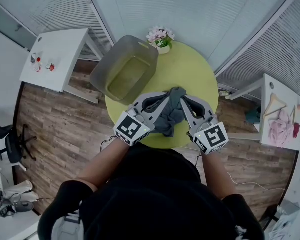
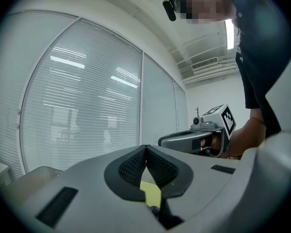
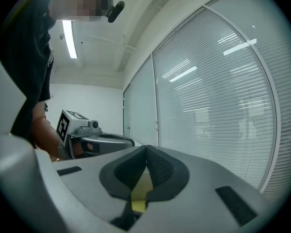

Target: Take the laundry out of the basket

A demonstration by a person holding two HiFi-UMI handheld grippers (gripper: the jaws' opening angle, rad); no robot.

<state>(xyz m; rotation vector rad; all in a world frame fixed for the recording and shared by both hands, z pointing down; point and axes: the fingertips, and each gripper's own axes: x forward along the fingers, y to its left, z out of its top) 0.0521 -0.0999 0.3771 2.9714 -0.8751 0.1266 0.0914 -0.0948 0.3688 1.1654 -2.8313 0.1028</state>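
A grey-blue garment [image 1: 171,115] lies bunched on the round yellow-green table [image 1: 192,66], right in front of me. My left gripper [image 1: 166,95] [image 2: 146,147] lies along its left side and my right gripper [image 1: 184,99] [image 3: 146,147] along its right, their tips close together by the garment's far end. Both point outward and upward, and each shows in the other's gripper view. On both, the pads meet at the tip with nothing between them. Only the yellow tabletop and a dark patch show through the gaps lower down. The grey laundry basket [image 1: 103,70] stands at the table's far left, nothing showing inside.
A pot of pink flowers [image 1: 160,37] sits at the table's far edge, next to the basket. A white side table [image 1: 60,51] stands to the left. Another at the right [image 1: 279,91] carries a hanger and pink clothes. An office chair [image 1: 9,144] is at far left. Blinds cover the windows behind.
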